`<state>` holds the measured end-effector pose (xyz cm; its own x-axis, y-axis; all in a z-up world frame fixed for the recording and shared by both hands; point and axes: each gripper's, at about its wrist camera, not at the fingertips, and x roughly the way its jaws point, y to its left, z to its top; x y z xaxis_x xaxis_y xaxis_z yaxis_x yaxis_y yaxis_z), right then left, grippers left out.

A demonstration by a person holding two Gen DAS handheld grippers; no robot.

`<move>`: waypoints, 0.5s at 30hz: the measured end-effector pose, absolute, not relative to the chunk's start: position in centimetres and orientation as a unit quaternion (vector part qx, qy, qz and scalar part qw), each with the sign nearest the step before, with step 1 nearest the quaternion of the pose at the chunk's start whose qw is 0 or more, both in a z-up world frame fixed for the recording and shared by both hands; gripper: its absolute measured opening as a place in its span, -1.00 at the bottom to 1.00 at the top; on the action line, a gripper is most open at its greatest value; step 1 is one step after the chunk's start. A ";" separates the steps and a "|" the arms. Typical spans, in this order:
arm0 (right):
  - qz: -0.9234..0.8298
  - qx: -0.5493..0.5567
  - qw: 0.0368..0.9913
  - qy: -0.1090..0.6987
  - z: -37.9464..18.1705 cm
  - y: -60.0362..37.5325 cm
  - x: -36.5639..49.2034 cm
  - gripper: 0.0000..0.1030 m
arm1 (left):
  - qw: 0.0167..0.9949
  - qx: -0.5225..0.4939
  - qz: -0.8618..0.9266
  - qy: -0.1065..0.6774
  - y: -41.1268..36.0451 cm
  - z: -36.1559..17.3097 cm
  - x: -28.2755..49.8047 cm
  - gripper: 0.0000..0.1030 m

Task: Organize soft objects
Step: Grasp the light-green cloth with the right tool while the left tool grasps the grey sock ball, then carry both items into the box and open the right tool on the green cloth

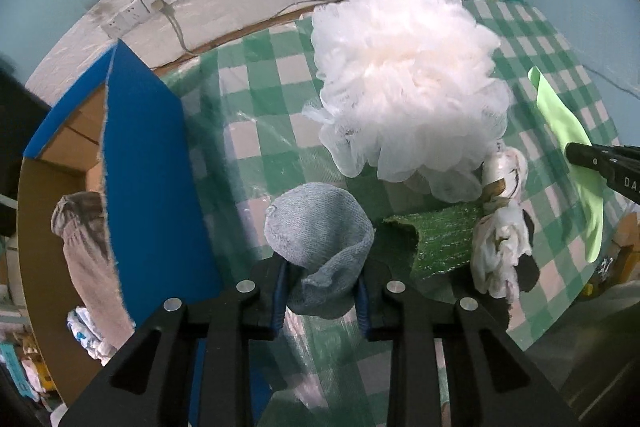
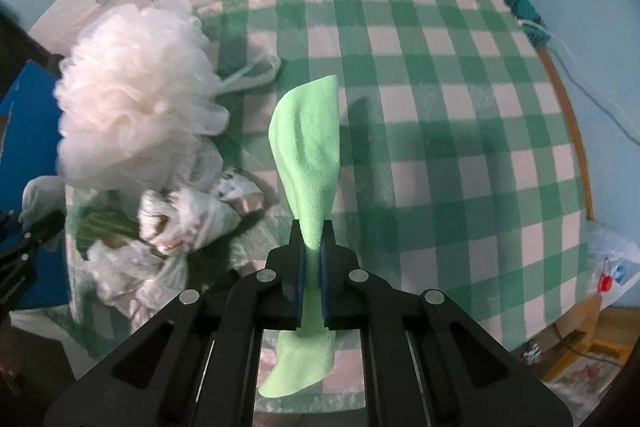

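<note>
Gripping a pale blue sock (image 1: 316,251) between its pads, our left gripper (image 1: 322,301) holds the fabric bunched above the checked tablecloth (image 1: 256,131), with the blue-walled cardboard box (image 1: 148,163) just to its left. Our right gripper (image 2: 313,283) is clamped narrow on a light green cloth (image 2: 308,143), which stands up past the fingers and droops below them.

We judge the main risk to be slippage: both items are pinched by a small fold, so a quick swing toward the box could let either slide free. The sock also hangs near the white mesh bath pouf (image 1: 404,79) and a piece of green turf-like mat (image 1: 444,239), and it could snag or drag them. The cloth's loose tail might brush the crumpled white plastic bags (image 2: 176,223) and pull them along.

How much sock lies inside the jaws is hidden. The box floor is mostly cut off; we make out only a greyish garment (image 1: 80,251) inside. What lies under the pouf and bags is unclear.
</note>
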<state>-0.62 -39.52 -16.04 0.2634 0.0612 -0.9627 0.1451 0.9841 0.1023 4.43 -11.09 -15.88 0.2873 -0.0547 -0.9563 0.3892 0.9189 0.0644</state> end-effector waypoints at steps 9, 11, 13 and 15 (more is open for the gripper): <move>-0.006 0.085 0.815 0.573 -11.2 -37.2 -1.3 -0.88 | 0.804 0.130 -0.134 0.564 -10.1 -13.5 3.9 -0.46; 0.000 0.085 0.820 0.566 -10.2 -36.5 -1.1 -0.88 | 0.808 0.125 -0.135 0.560 -9.9 -12.8 3.8 -0.47; 0.006 0.083 0.825 0.559 -9.2 -35.6 -1.1 -0.88 | 0.811 0.121 -0.136 0.557 -9.6 -12.3 3.7 -0.47; 0.013 0.082 0.829 0.552 -8.4 -35.2 -1.3 -0.88 | 0.814 0.123 -0.133 0.552 -9.4 -11.7 3.6 -0.47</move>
